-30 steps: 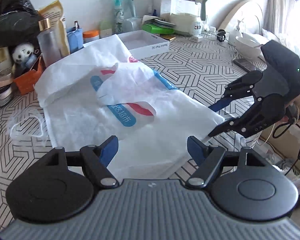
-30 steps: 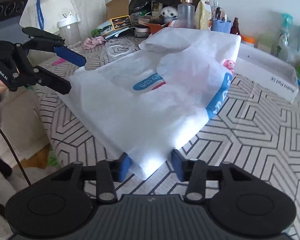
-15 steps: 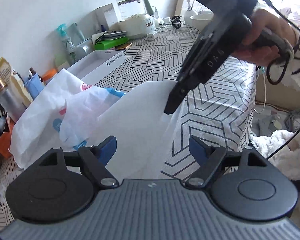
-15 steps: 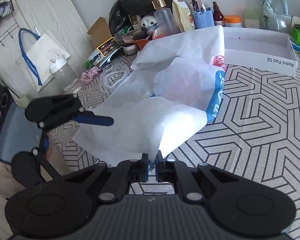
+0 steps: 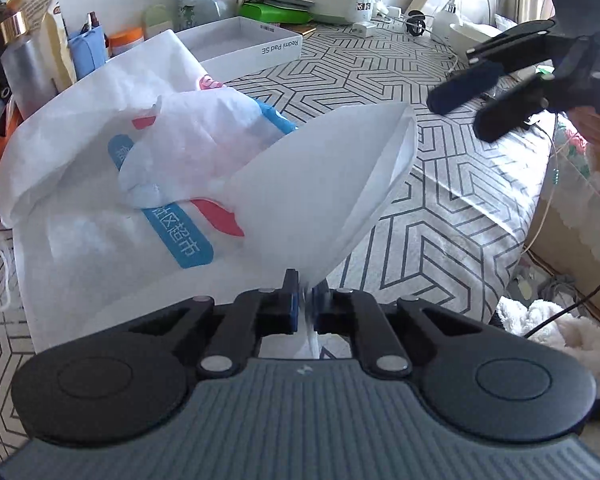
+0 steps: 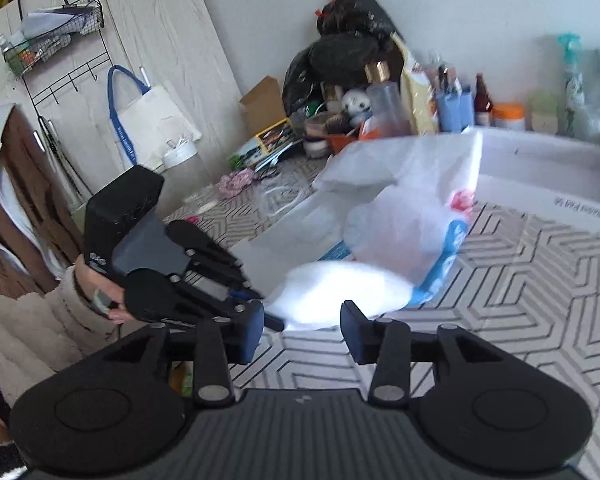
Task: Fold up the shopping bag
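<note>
The white shopping bag (image 5: 100, 240) with blue and red print lies crumpled on the patterned table (image 5: 440, 208). Its near corner curls up off the table, and my left gripper (image 5: 306, 300) is shut on that corner. My right gripper (image 5: 458, 116) hangs open above the table at the right, apart from the bag, with nothing between its fingers. In the right wrist view my right gripper (image 6: 302, 330) is open just short of the bag (image 6: 400, 220). In that view my left gripper (image 6: 266, 308), held by a hand at the left, pinches the bright lifted corner.
A white tablet box (image 5: 244, 44) stands behind the bag. Bottles, packets and a black sack (image 6: 348, 52) crowd the back left. The table edge (image 5: 536, 184) drops off at the right. A tote bag (image 6: 148, 128) hangs on the door.
The right gripper closed on the bag's near corner and lifted it, then opened and drew back. The left gripper, open before, has shut on that raised corner.
</note>
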`<state>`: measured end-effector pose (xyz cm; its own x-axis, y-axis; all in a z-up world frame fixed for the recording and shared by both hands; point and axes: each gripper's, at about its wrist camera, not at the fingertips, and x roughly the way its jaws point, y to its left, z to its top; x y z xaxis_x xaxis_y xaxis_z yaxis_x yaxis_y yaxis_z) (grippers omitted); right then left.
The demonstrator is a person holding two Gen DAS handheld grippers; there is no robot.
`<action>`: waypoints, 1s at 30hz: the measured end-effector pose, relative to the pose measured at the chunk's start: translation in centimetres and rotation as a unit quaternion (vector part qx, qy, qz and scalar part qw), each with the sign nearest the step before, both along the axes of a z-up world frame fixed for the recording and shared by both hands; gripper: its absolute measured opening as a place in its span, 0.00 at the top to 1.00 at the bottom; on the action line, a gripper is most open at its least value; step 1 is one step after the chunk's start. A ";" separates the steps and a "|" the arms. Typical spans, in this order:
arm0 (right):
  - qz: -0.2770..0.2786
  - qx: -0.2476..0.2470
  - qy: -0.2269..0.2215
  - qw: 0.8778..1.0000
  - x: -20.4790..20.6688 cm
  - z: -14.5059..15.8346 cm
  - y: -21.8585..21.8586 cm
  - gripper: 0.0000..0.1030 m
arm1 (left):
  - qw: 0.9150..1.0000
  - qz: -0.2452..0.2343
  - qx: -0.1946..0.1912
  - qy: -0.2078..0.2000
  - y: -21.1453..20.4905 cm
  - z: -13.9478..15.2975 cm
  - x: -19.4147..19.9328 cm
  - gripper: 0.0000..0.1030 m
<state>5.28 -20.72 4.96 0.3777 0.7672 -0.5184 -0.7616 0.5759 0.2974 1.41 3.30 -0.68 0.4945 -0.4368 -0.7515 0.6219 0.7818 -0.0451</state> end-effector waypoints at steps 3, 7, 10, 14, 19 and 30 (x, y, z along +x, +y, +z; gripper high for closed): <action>-0.019 -0.016 -0.030 0.999 1.7 0.5 0.1 0.58 | 1.000 0.002 0.006 -0.017 0.5 0.8 -1.4 0.94; 0.000 -0.057 -0.044 0.997 5.6 -0.5 3.5 0.67 | 0.999 -0.012 0.006 -0.034 0.6 2.0 -3.5 0.94; 0.046 -0.053 -0.006 0.997 8.2 -2.0 5.4 0.84 | 0.999 -0.038 -0.014 -0.028 0.7 2.8 -5.2 0.94; 0.098 -0.093 0.064 0.989 10.0 -5.9 7.1 0.84 | 0.998 -0.045 -0.032 -0.035 1.3 4.3 -6.7 0.94; 0.112 -0.079 0.062 0.989 7.7 -7.6 5.9 0.84 | 0.997 -0.052 -0.013 -0.051 1.6 6.1 -6.0 0.94; 0.130 -0.117 -0.071 0.982 5.2 -8.2 2.8 0.81 | 0.984 -0.113 0.047 -0.132 -0.2 8.4 -2.4 0.94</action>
